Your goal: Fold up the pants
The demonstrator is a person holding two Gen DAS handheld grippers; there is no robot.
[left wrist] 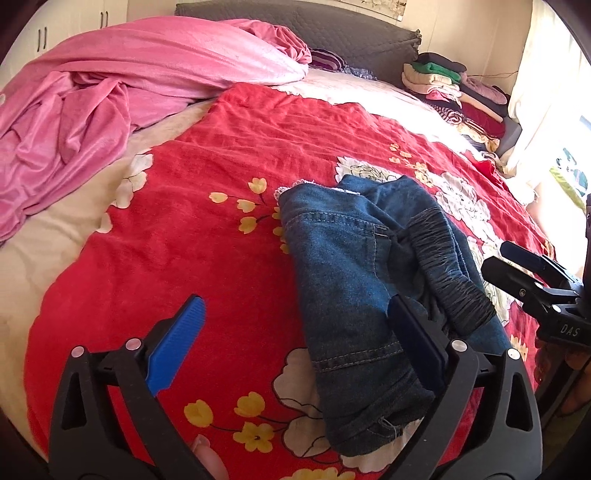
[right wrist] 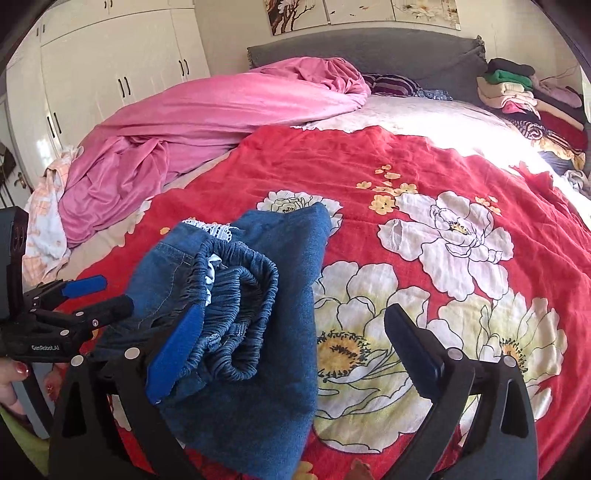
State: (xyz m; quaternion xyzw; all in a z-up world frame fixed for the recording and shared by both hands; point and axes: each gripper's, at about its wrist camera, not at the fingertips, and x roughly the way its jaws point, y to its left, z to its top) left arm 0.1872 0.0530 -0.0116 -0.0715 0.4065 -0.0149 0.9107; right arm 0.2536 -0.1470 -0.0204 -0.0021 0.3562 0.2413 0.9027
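Note:
Blue denim pants (left wrist: 354,280) lie bunched and partly folded on the red floral bedspread (left wrist: 229,206), the gathered elastic waistband (left wrist: 447,266) on top at the right. They also show in the right wrist view (right wrist: 255,332) with the waistband (right wrist: 236,317) curled up. My left gripper (left wrist: 295,325) is open above the bed, its right finger over the pants, holding nothing. My right gripper (right wrist: 291,332) is open, its left blue pad (right wrist: 177,343) against the waistband, nothing clamped. The right gripper shows at the right edge in the left view (left wrist: 517,269).
A pink blanket (left wrist: 110,92) is heaped at the far left of the bed. A stack of folded clothes (left wrist: 454,92) sits by the grey headboard (left wrist: 332,33) at the far right. White wardrobes (right wrist: 110,74) stand behind. Bare floral bedspread (right wrist: 461,240) lies right of the pants.

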